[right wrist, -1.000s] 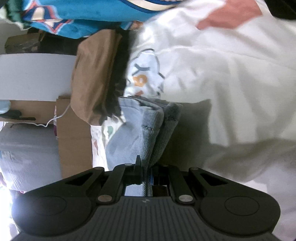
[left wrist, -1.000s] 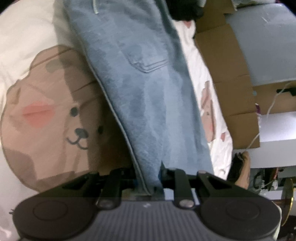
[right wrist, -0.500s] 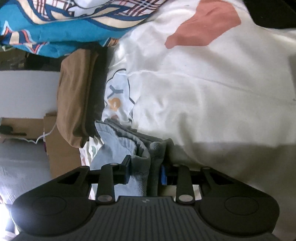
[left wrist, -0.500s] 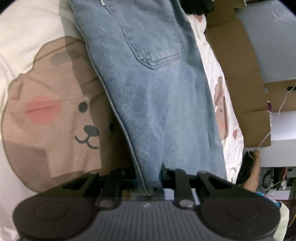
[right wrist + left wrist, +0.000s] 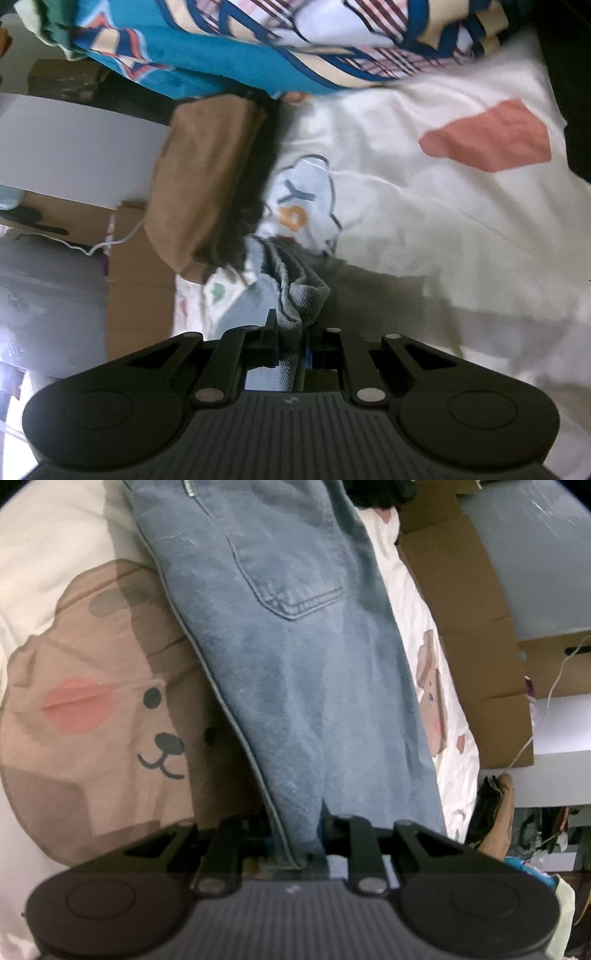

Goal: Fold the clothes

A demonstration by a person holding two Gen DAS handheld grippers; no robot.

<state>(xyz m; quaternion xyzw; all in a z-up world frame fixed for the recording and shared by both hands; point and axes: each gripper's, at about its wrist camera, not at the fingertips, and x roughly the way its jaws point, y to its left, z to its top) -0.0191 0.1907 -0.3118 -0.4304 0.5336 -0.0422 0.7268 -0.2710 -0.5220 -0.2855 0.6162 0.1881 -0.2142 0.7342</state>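
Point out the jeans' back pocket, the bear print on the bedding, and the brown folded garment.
back pocket (image 5: 291, 579), left wrist view, middle of the stitched denim patch
bear print (image 5: 162, 746), left wrist view, its nose
brown garment (image 5: 207, 184), right wrist view, its flat top face

Bear-print bedsheet (image 5: 85, 709), cardboard boxes (image 5: 476, 635), patterned blanket (image 5: 258, 44)

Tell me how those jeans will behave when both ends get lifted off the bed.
The jeans will likely sag in the middle: the denim bunches into soft folds at the right gripper. Probably heavy for cloth, given thick seams and pocket. Unlikely to slip, since the left gripper pinches a stitched edge.
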